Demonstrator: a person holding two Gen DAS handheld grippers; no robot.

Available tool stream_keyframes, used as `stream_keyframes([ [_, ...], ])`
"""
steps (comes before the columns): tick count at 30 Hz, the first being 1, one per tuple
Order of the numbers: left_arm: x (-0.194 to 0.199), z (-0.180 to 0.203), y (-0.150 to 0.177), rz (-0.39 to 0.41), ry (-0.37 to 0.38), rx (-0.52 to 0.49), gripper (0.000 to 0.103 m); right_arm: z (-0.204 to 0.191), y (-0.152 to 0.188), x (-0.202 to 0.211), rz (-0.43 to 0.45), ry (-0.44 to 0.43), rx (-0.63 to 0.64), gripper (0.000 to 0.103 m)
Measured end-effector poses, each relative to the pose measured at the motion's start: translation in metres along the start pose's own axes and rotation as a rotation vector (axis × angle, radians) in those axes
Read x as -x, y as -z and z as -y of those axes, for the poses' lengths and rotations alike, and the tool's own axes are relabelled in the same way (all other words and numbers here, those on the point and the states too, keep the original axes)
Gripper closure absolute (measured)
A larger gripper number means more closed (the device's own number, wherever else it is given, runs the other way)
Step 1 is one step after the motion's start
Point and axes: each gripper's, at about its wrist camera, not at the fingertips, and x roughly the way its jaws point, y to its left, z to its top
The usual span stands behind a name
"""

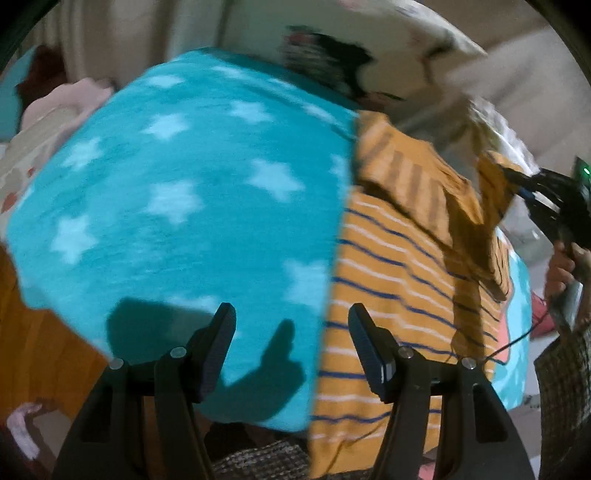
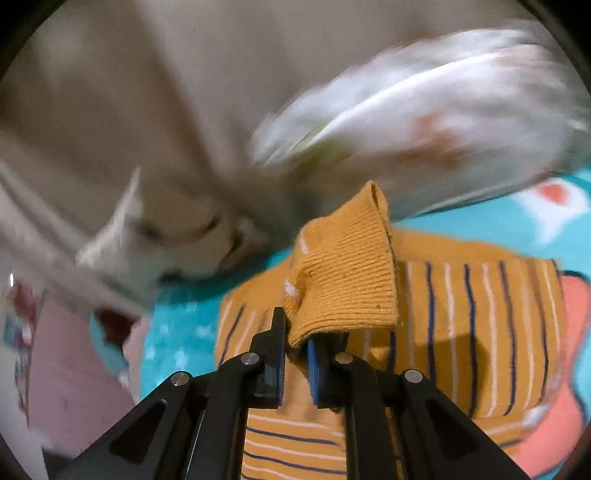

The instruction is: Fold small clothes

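A mustard-yellow garment with navy and white stripes (image 1: pixel 391 273) lies on a turquoise blanket with pale stars (image 1: pixel 177 206). My left gripper (image 1: pixel 291 325) is open and empty, hovering above the garment's left edge. My right gripper (image 2: pixel 295 332) is shut on the garment's ribbed yellow cuff (image 2: pixel 347 273) and lifts it above the striped body (image 2: pixel 480 332). The right gripper also shows in the left wrist view (image 1: pixel 517 177), holding a raised sleeve at the far right.
A pale printed pillow (image 1: pixel 406 33) lies beyond the blanket. Pink and cream cloth (image 1: pixel 62 107) is heaped at the left. An orange-brown surface (image 1: pixel 33 332) shows at lower left. A white pillow (image 2: pixel 443 103) is blurred in the right wrist view.
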Motion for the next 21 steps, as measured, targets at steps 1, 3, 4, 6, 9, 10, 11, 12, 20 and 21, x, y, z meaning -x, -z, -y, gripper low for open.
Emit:
stream_keyframes([
  [1,0.002,-0.011,0.0,-0.001,-0.01,0.015,0.04,-0.016,0.006,-0.026,-0.04,0.01,0.035,0.092],
  [3,0.007,-0.03,0.0,0.006,-0.033,0.037,0.04,-0.037,0.018,-0.064,-0.108,0.024,0.091,0.092],
  [4,0.009,-0.036,0.0,0.009,-0.04,0.043,0.04,-0.044,0.028,-0.08,-0.141,0.033,0.12,0.092],
  [6,0.014,-0.051,0.001,0.017,-0.052,0.065,0.04,-0.057,0.045,-0.113,-0.204,0.052,0.165,0.092],
  [9,0.016,-0.067,0.001,0.019,-0.061,0.091,0.04,-0.073,0.062,-0.146,-0.278,0.058,0.213,0.089],
  [10,0.016,-0.071,0.0,0.016,-0.059,0.1,0.04,-0.079,0.065,-0.152,-0.284,0.08,0.244,0.089],
  [11,0.014,-0.073,-0.001,0.008,-0.052,0.107,0.04,-0.087,0.071,-0.157,-0.288,0.096,0.286,0.087],
  [12,0.012,-0.075,-0.002,0.003,-0.052,0.113,0.04,-0.098,0.079,-0.164,-0.297,0.119,0.338,0.074],
  [20,-0.001,-0.057,-0.016,-0.019,-0.001,0.057,0.04,-0.14,0.109,-0.149,-0.284,0.048,0.468,0.048],
  [21,-0.004,-0.051,-0.018,-0.024,0.007,0.039,0.04,-0.137,0.11,-0.144,-0.28,0.049,0.46,0.048],
])
